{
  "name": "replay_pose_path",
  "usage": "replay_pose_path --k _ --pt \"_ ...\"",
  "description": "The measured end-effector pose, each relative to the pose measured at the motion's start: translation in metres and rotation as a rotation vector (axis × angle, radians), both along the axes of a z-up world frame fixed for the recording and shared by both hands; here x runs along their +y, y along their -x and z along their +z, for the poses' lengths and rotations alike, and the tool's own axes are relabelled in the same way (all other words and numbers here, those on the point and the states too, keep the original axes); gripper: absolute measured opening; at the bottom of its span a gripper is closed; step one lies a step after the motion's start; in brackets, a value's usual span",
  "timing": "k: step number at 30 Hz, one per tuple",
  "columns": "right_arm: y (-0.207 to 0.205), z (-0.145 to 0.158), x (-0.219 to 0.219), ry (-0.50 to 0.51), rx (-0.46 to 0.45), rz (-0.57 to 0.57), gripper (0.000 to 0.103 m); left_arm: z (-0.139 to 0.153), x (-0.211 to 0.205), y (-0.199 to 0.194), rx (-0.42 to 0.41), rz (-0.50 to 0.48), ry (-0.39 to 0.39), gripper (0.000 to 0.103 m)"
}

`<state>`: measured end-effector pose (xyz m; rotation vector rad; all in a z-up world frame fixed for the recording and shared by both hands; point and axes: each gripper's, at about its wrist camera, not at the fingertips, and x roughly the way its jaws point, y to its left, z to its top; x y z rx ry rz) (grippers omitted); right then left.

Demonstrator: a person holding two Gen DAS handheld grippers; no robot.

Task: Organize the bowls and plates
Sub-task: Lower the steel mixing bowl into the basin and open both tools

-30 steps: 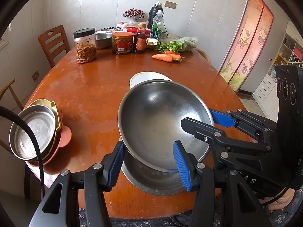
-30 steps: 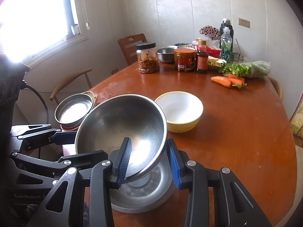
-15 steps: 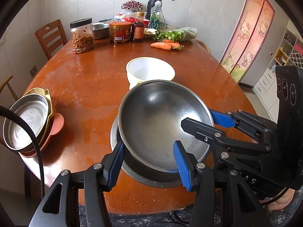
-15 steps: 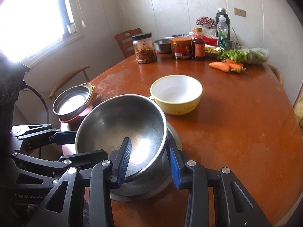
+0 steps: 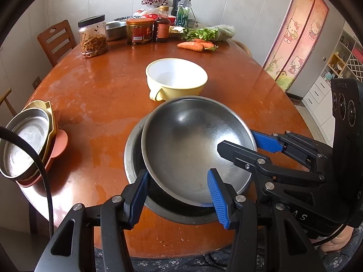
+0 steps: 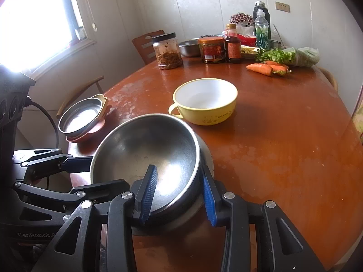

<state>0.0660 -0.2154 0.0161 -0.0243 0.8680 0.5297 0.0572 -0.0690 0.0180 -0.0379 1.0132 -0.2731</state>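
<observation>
A steel bowl (image 5: 192, 145) (image 6: 147, 151) sits tilted inside a larger steel basin (image 5: 133, 158) (image 6: 207, 156) at the table's near edge. My left gripper (image 5: 179, 195) has its blue pads on both sides of the bowl's near rim, shut on it. My right gripper (image 6: 179, 190) grips the bowl's right rim the same way. A yellow bowl with a white inside (image 5: 177, 79) (image 6: 205, 100) stands just beyond. A stack of a steel plate, a gold dish and a pink plate (image 5: 27, 140) (image 6: 82, 119) sits at the left edge.
Far end of the brown round table (image 5: 95, 90) holds jars (image 5: 93, 37), a sauce bottle (image 5: 161, 25), a steel bowl (image 5: 114, 30), carrots (image 5: 192, 45), greens and bottles. Wooden chairs (image 5: 56, 38) stand at the left. The table's near edge lies just below the basin.
Both grippers have lowered the steel bowl from above the basin down into it. The yellow bowl, earlier mostly hidden behind the raised bowl, now shows in full.
</observation>
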Motion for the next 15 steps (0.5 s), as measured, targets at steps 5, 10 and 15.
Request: replay_pose_path --k 5,10,15 --pt "0.0000 0.0005 -0.0001 0.008 -0.006 0.003 0.041 -0.0018 0.0014 -0.0006 0.003 0.000 0.004 0.052" --pt "0.0019 0.0015 0.0020 0.021 -0.015 0.006 0.041 -0.0022 0.0028 -0.0009 0.003 0.000 0.009 0.052" --pt "0.0026 0.0015 0.0048 0.046 -0.025 0.004 0.041 -0.0025 0.0037 -0.0006 0.002 -0.002 0.010 0.052"
